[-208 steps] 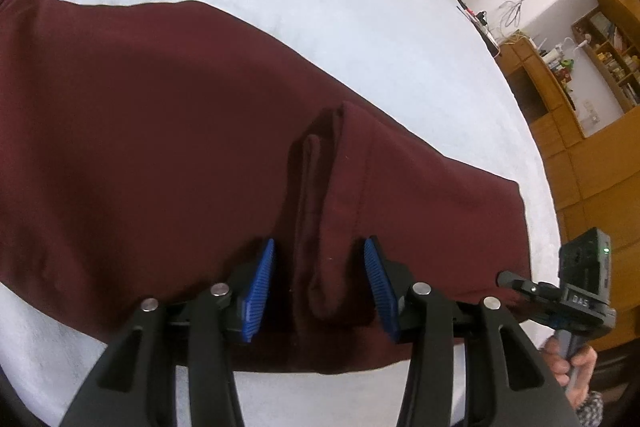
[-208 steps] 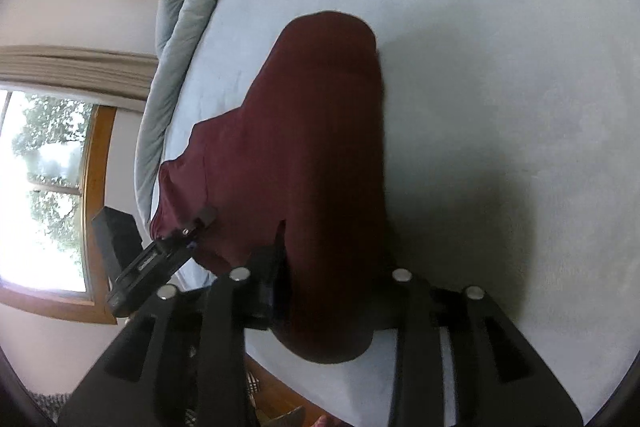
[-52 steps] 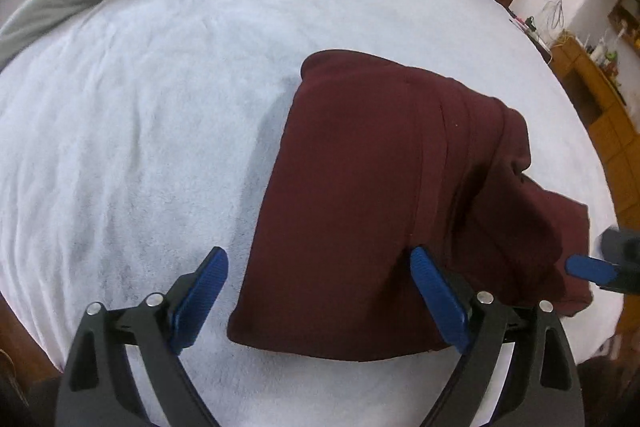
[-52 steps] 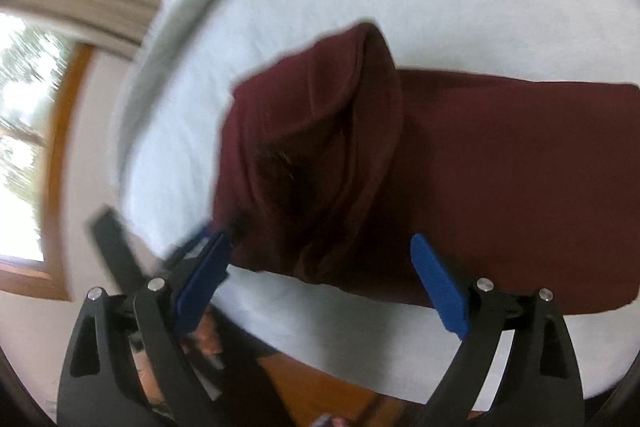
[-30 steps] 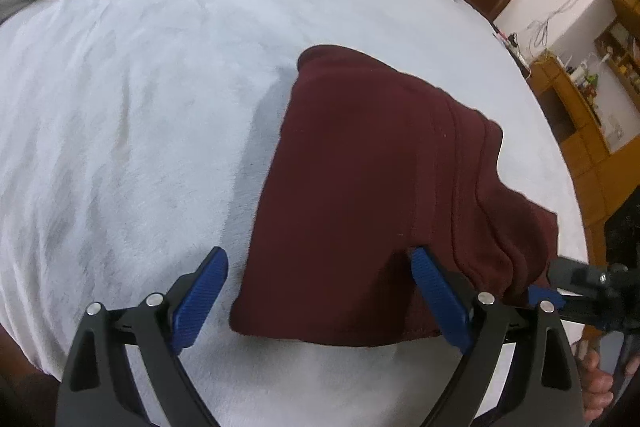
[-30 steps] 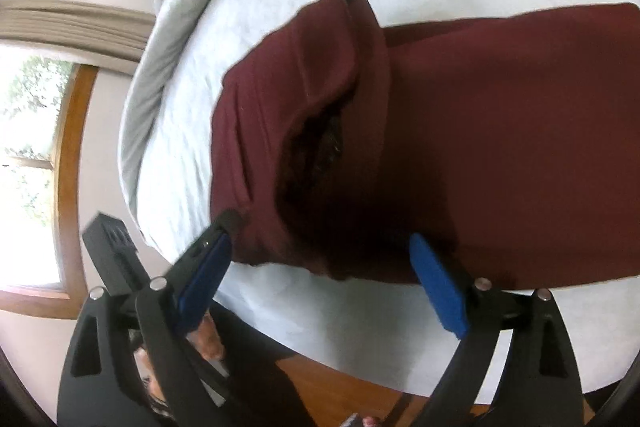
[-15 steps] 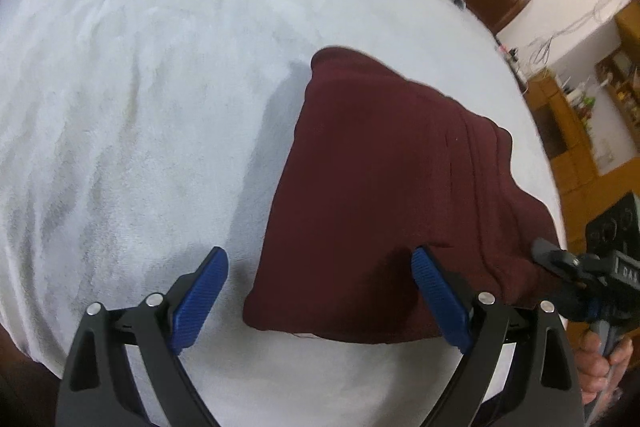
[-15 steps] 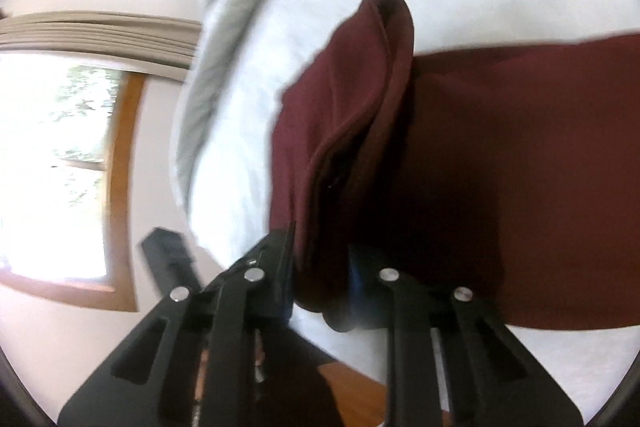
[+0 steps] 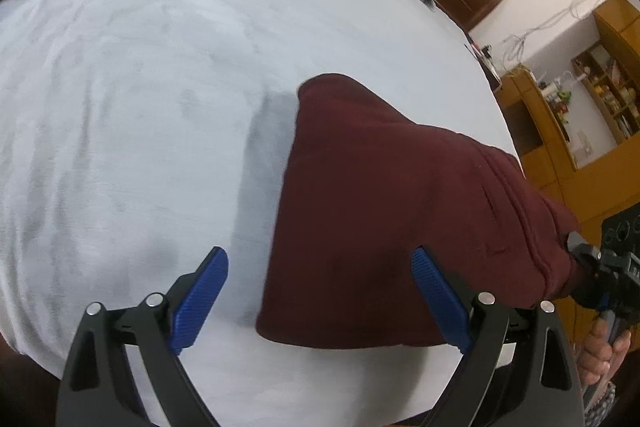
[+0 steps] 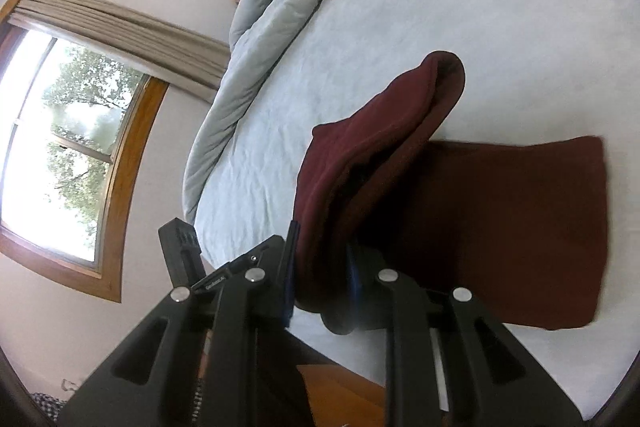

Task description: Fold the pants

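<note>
Pale bedding on the bed [image 9: 140, 87] is carrying the dark red pants [image 9: 380, 195]. The right gripper [image 10: 320, 267] is pinching their raised end, having just closed (left gripper [image 9: 320, 291] jaws spread, empty); lifting evenly should keep layers aligned.

Daylight floods in through the window [image 10: 76, 163] at the left of the right wrist view, blown out to near white. The bedsheet [image 9: 140, 87] reads evenly bright, with a soft grey shadow just left of the pants [image 9: 380, 207]. Both views bow strongly toward dark, vignetted corners; the pants' right edge smears slightly.
</note>
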A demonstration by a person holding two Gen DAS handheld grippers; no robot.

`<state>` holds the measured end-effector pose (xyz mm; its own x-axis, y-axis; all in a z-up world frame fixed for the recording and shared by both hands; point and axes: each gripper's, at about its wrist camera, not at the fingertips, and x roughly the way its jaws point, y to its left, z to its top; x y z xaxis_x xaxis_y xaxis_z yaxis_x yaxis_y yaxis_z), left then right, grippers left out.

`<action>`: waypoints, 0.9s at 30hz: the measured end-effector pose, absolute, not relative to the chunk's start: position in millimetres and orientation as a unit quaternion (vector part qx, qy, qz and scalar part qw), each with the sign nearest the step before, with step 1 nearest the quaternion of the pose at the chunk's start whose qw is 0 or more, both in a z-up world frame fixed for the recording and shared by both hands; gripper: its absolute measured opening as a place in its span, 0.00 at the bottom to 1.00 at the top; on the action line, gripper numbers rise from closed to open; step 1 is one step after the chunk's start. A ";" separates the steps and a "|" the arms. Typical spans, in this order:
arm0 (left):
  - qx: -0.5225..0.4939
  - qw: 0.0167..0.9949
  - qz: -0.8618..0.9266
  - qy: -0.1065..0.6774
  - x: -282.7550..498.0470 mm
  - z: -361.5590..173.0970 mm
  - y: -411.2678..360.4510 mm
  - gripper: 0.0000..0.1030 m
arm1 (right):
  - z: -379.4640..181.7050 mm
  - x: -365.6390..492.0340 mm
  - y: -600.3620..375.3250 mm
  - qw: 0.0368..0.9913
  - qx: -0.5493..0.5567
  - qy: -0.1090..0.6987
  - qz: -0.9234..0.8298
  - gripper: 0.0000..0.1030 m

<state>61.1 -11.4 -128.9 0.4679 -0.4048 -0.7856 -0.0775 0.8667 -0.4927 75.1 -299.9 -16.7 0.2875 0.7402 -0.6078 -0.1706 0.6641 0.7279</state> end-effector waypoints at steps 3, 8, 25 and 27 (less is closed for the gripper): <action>-0.230 0.821 -0.110 0.511 66.5 -127.6 -22.7 0.91 | -13.6 71.9 -316.9 0.760 0.279 0.510 0.290 0.19; -0.214 0.818 -0.123 0.519 67.1 -128.5 -37.6 0.91 | -18.6 68.2 -348.5 0.764 0.292 0.509 0.270 0.19; -0.160 0.805 -0.108 0.561 75.9 -156.5 -73.8 0.91 | -117.8 46.4 -412.3 0.762 0.278 0.567 0.143 0.17; -0.143 0.804 -0.100 0.568 79.3 -162.4 -78.2 0.93 | -122.4 46.2 -414.2 0.759 0.285 0.567 0.142 0.20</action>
<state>79.3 -78.2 -162.4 0.3341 -0.3243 -0.8850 -0.0013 0.9388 -0.3445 46.2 -414.2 -122.4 0.3156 0.5400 -0.7803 0.1073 0.7967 0.5947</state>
